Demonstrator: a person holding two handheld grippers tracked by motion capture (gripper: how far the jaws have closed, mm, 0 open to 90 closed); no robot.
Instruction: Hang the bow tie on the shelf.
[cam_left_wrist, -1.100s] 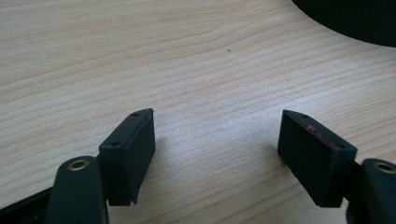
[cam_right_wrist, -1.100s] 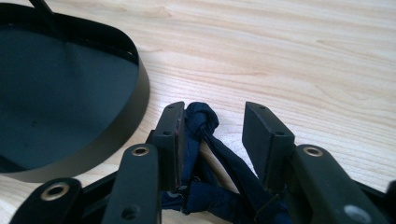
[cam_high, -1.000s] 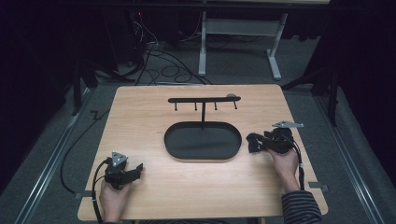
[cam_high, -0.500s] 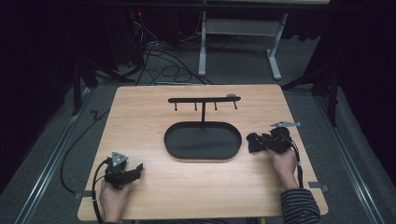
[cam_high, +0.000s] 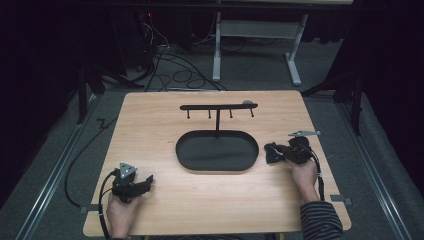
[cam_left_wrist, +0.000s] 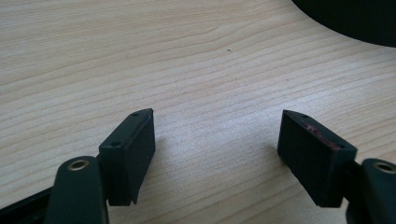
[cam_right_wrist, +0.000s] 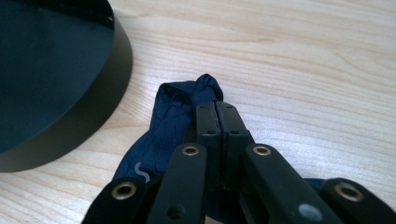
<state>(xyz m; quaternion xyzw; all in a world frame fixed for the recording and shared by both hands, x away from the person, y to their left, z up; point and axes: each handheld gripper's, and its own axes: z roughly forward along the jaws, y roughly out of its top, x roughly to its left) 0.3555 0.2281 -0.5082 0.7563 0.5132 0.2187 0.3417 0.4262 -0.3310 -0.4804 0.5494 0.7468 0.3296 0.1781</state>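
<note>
Cloth (cam_right_wrist: 170, 126), dark blue and crumpled, lies on the table (cam_high: 160, 200) just right of the black oval tray (cam_high: 217, 151), a knotted end poking out past the jaw tips. It looks thin, soft and light, more a bag or wrapper than anything stiff, so it should bunch and drape when raised and slip if only a loose fold is caught; the knot, or the thick gathered part beside it, seems the safest place to pinch. The right gripper (cam_right_wrist: 215, 108) rests over it, its jaws just closed flat together, with the fabric lying under and beside them; whether any fold is actually nipped between the pads I cannot tell. In the high view that gripper (cam_high: 272, 152) sits close to the tray's right rim. Behind the tray stands a low rack (cam_high: 218, 106) with four small hooks. Far off at the near left corner, the left gripper (cam_left_wrist: 217, 135) waits with jaws spread wide over bare wood, grasping nothing.
</note>
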